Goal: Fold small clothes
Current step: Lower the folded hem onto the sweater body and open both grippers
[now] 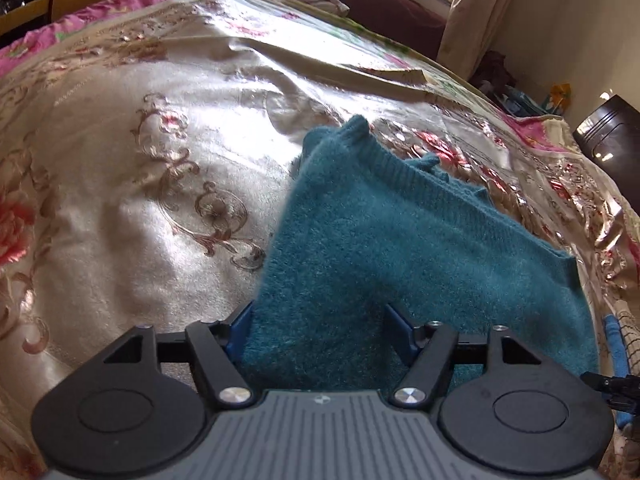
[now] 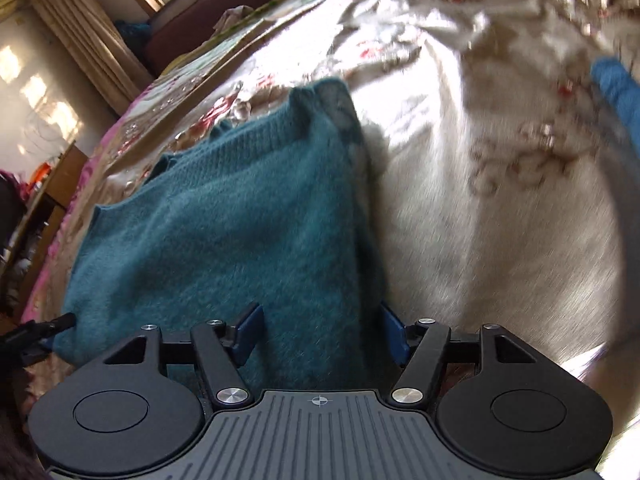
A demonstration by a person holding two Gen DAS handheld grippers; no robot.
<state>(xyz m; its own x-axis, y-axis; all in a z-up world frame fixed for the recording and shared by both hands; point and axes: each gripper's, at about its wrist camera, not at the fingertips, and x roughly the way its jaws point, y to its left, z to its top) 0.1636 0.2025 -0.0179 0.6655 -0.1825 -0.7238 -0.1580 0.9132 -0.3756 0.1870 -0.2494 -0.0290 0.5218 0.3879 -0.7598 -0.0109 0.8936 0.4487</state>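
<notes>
A small teal knitted sweater (image 1: pixel 400 236) lies on the floral bedspread (image 1: pixel 120 184), its ribbed neckline toward the far side. My left gripper (image 1: pixel 320 328) stands open over the sweater's near left corner, with the knit between its blue fingers (image 1: pixel 240 328). My right gripper (image 2: pixel 320 330) stands open over the near right corner of the same sweater (image 2: pixel 224 232), the fabric lying between its blue fingers (image 2: pixel 250 328). The fingertips are partly hidden by the knit. Neither pair of jaws is closed on the cloth.
The cream and pink satin bedspread (image 2: pixel 500 200) is creased and spreads wide around the sweater. A dark red headboard (image 1: pixel 384 8), curtains (image 1: pixel 480 12) and a window are beyond the bed. A dark cabinet (image 1: pixel 612 140) stands at the right. The right view is motion-blurred.
</notes>
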